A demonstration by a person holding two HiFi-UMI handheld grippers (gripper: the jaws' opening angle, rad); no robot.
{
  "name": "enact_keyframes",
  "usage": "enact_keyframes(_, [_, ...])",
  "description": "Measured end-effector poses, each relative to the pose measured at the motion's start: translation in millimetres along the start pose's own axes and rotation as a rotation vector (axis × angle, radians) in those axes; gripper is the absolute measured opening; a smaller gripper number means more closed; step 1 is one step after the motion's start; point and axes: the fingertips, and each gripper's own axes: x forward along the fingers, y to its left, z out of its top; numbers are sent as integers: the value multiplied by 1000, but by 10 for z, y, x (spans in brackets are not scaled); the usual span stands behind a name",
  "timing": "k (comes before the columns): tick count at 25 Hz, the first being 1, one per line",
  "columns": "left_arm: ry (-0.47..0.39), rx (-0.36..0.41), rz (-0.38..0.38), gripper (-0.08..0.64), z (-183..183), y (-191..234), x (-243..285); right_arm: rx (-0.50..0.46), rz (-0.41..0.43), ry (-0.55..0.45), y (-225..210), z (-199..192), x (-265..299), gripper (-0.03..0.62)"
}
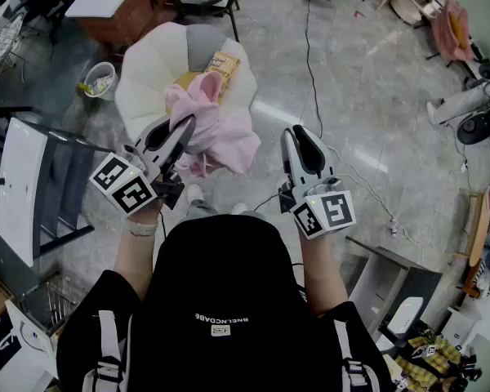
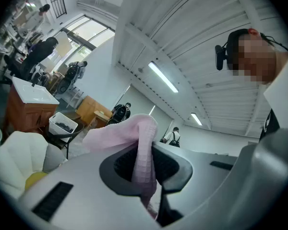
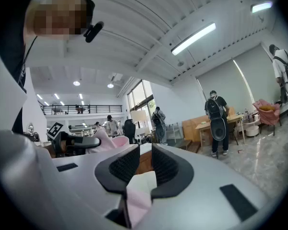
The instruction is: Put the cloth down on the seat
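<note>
My left gripper is shut on a pink waffle cloth, which bunches and hangs just over the near edge of a white shell-shaped seat. In the left gripper view the cloth runs down between the pads of that gripper. My right gripper is to the right of the cloth with bare floor between them. Its jaws stand a little apart with nothing pinched. Some pink shows far off through the gap. The cloth also shows at the left of the right gripper view.
A yellow-brown box lies on the seat's back part. A small waste bin stands left of the seat. A dark-framed chair is at my left, a wooden desk behind. A cable crosses the floor. People stand further off.
</note>
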Motion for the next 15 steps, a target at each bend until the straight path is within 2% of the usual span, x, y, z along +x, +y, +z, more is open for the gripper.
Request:
enact_keyframes(6, [48, 25, -19, 46, 55, 113, -89, 5, -11, 8, 171, 3, 154, 95])
enact_keyframes(15, [47, 0, -82, 46, 298, 484, -425, 47, -27, -3, 610, -102, 507, 97])
